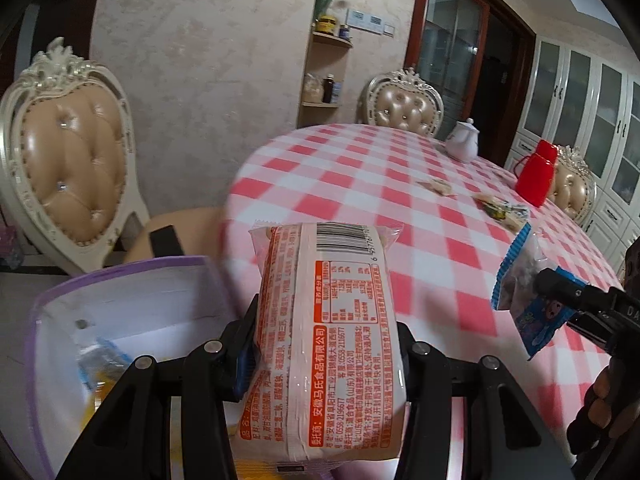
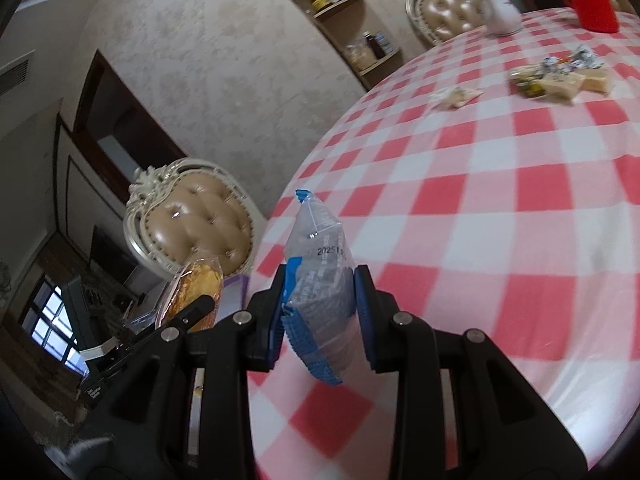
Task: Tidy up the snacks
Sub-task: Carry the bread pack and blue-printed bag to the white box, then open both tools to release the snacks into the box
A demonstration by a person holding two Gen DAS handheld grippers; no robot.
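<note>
Beside the round tabletop (image 1: pixel 360 184) with its red-and-white checked cloth, the left claw (image 1: pixel 326 354) grips an orange-and-white printed plastic snack packet (image 1: pixel 332 332) between its fingers, held above the edge of a purple-rimmed white box (image 1: pixel 120 300) with a few packets inside; over the cloth, the right claw (image 2: pixel 320 312) pinches a clear snack bag with blue crimped edges (image 2: pixel 320 280), lifted off the surface; farther across lie several small wrapped snacks (image 2: pixel 560 80), near a white teapot (image 1: pixel 464 142) and a red thermos jug (image 1: pixel 536 174).
</note>
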